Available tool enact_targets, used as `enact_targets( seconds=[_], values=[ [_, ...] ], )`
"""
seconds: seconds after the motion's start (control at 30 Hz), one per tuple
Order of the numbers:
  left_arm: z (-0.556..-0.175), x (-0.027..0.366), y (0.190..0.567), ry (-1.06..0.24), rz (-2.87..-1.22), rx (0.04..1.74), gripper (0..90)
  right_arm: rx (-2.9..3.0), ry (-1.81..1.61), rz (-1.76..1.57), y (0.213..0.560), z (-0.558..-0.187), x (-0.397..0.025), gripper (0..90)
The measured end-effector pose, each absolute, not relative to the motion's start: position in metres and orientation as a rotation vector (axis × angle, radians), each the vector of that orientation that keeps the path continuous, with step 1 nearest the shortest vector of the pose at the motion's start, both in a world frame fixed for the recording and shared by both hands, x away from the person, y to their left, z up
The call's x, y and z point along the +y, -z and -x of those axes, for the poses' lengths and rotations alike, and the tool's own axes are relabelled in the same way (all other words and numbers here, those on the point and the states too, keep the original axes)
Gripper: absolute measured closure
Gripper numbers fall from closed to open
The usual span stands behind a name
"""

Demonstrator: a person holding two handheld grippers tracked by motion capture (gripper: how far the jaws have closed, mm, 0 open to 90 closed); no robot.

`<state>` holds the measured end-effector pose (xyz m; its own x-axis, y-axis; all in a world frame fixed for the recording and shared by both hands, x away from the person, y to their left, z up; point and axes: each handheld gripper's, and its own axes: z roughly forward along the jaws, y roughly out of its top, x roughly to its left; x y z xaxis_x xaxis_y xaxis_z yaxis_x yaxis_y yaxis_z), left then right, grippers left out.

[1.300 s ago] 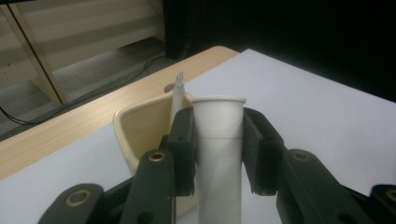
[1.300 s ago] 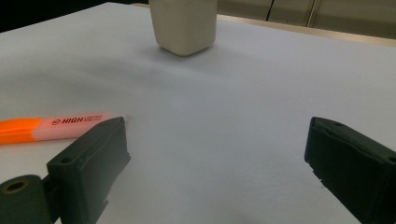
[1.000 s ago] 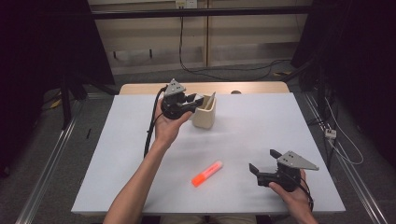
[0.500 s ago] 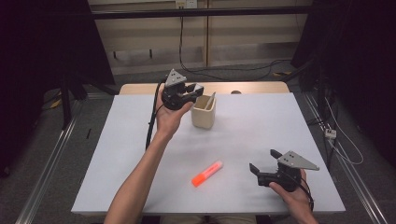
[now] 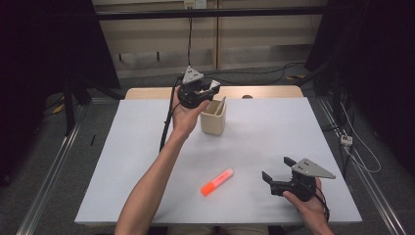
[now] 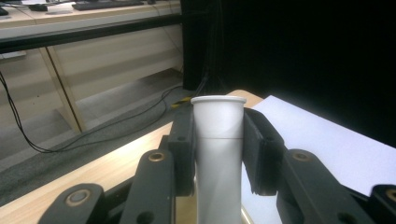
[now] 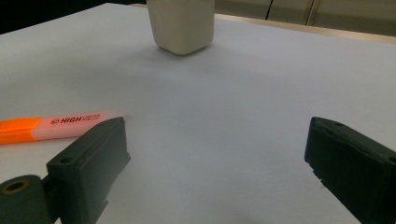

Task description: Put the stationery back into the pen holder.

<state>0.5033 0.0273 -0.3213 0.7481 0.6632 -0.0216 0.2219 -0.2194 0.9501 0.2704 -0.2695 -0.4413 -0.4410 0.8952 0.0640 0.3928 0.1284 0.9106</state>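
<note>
Left gripper view: a white tube-like object (image 6: 218,154) sits clamped between the two black jaws, rimmed top end up; its lower end is cut off by the frame's bottom edge, so what it is cannot be told. In the high view the same object is too small to make out inside the left gripper (image 5: 209,91), which is held above the far edge of the table (image 5: 127,161), just over the near-left rim of the beige cup (image 5: 214,117). A slim pale piece leans inside the cup; whether it is a divider or a loose item is unclear. Left forearm runs long and diagonal from the bottom edge up to the far side, hand wrapped under the gripper body, grey plate on top, cable trailing down toward the table's left. Right gripper (image 5: 277,173) low at the near right, hand gripping from below, wrist cut by the frame; jaws spread wide with nothing between, pointing left toward the orange highlighter (image 5: 217,182). Highlighter lies flat on the table, apart from the jaw tips; in the right gripper view its orange end (image 7: 18,129) is cut off at the left edge and partly hidden behind the left jaw. Cup's top is cropped there.
</note>
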Motion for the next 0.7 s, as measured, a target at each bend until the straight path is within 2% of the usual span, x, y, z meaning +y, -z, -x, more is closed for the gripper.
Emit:
enact_targets(
  seconds=[0.43, 0.7],
  values=[
    [-0.519, 0.012, 0.349, -0.413, -1.785, 0.742, 67.5, 1.907, -1.278, -1.242, 0.443, -0.272, -0.27, 5.6],
    [-0.528, 0.004, 0.365, -0.423, -1.792, 0.782, 67.5, 1.904, -1.278, -1.242, 0.443, -0.271, -0.27, 5.6]
  ],
)
